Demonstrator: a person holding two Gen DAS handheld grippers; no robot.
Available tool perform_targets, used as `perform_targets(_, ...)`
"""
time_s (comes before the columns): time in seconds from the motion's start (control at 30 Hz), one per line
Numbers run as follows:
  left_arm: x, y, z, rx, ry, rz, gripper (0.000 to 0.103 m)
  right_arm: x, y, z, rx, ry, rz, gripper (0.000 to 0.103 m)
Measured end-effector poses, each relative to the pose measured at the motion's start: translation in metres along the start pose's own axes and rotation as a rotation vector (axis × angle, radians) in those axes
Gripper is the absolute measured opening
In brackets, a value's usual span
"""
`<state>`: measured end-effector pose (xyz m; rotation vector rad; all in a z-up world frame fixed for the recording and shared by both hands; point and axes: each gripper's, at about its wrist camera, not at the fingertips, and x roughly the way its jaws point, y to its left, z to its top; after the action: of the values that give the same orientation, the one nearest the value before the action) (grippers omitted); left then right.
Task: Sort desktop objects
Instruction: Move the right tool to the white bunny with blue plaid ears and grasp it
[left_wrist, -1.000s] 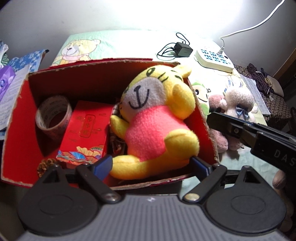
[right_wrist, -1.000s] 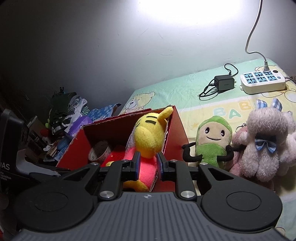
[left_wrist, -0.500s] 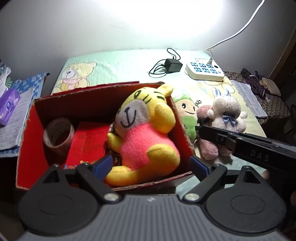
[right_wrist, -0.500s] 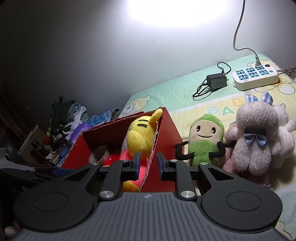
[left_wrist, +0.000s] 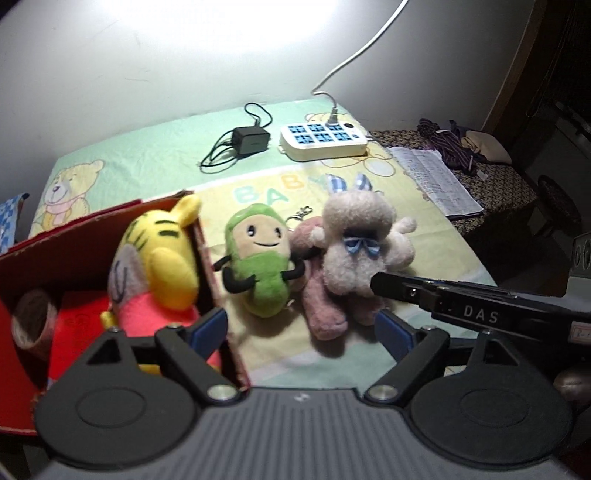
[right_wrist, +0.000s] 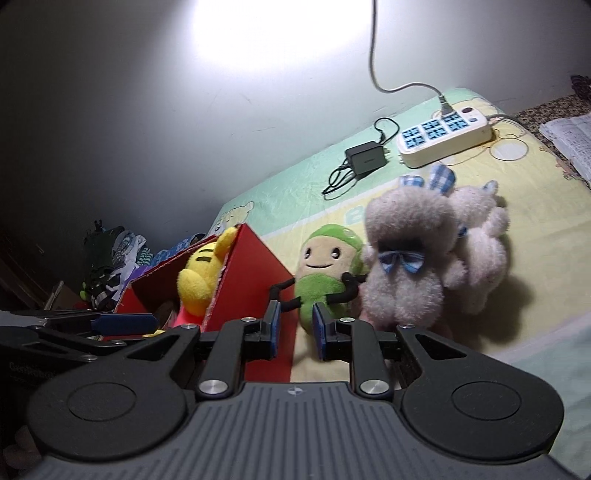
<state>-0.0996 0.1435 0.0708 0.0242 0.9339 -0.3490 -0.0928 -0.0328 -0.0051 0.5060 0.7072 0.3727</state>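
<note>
The green plush (left_wrist: 260, 271) lies face-up on the bear-print cloth (left_wrist: 155, 158), centre of my left view, just beside the red box (left_wrist: 207, 254) on its left and touching the pink plush (left_wrist: 319, 295) and the fluffy white plush (left_wrist: 356, 243) on its right.

My left gripper (left_wrist: 299, 328) points steeply down over it. Its jaws have just been narrowing but stand wide apart, empty, with the green plush and the pink one framed in the gap beyond them; no pad presses on anything. My right gripper (right_wrist: 294, 325) is tilted less steeply. Its jaws stand a narrow gap apart, nothing between the blue pads, the green plush's (right_wrist: 325, 273) lower body just past the tips. In the left view it reaches in from the right edge as a black bar (left_wrist: 461, 302) in front of the white plush.

Only the left view looks into the box: a yellow tiger plush (left_wrist: 162, 266) in a pink top leans against the right wall, with a red packet (left_wrist: 79, 332) and a tape roll (left_wrist: 33, 325) to its left. The right view shows the box's outer red wall (right_wrist: 251, 280), the tiger's head (right_wrist: 205, 269) above it, and a dark heap of clutter (right_wrist: 110, 258) at far left.

At the back of both lie a black charger (left_wrist: 249, 138) and a white power strip (left_wrist: 323, 138).
</note>
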Motion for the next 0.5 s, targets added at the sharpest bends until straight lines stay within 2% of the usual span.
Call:
perform_targets(0.23, 0.036, -0.036, 0.013, 0.014, -0.003, -0.045, 0.088, -0.018, -0.048, 0.010, 0.084, -0.010, -0.047, 0.022)
perform_targets(0.5, 0.078, -0.036, 0.013, -0.073, -0.027, -0.086, 0.088, -0.023, -0.077, 0.020, 0.094, 0.009, -0.068, 0.022)
